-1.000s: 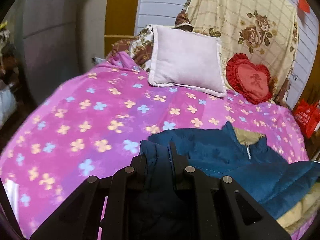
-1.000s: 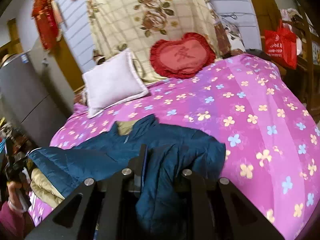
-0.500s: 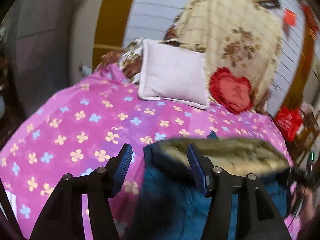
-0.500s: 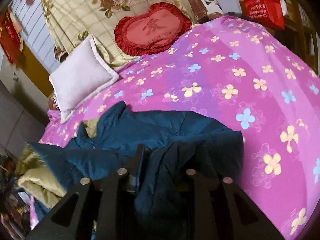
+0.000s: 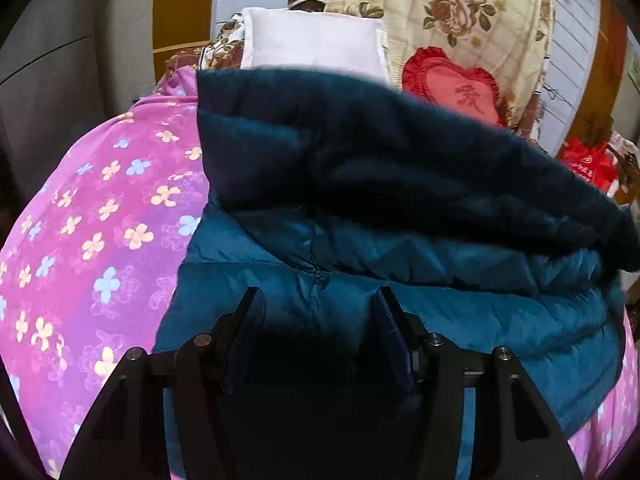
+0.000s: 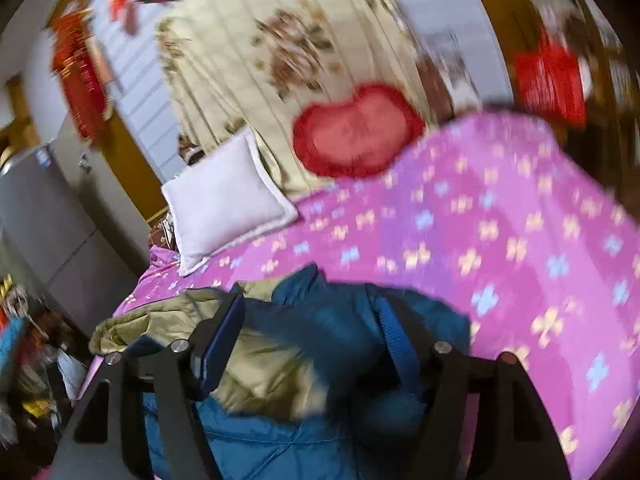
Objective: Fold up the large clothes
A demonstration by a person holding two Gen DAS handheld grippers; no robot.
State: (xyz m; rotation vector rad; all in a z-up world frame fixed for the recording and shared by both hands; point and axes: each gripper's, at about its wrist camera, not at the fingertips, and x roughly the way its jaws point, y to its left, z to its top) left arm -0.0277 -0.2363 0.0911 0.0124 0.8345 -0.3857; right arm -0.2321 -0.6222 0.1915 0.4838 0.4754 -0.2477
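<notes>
On the pink flowered bedspread (image 5: 100, 216) lies the blue padded jacket (image 5: 400, 208), one part doubled over itself. Left gripper (image 5: 318, 320) hovers over it, fingers spread wide, nothing held. Right gripper (image 6: 312, 320) is parted too, above blue fabric and olive lining (image 6: 264, 376).

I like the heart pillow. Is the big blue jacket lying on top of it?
No, the red heart pillow leans uncovered at the head of the bed, while the blue jacket lies apart from it on the pink flowered bedspread.
</notes>
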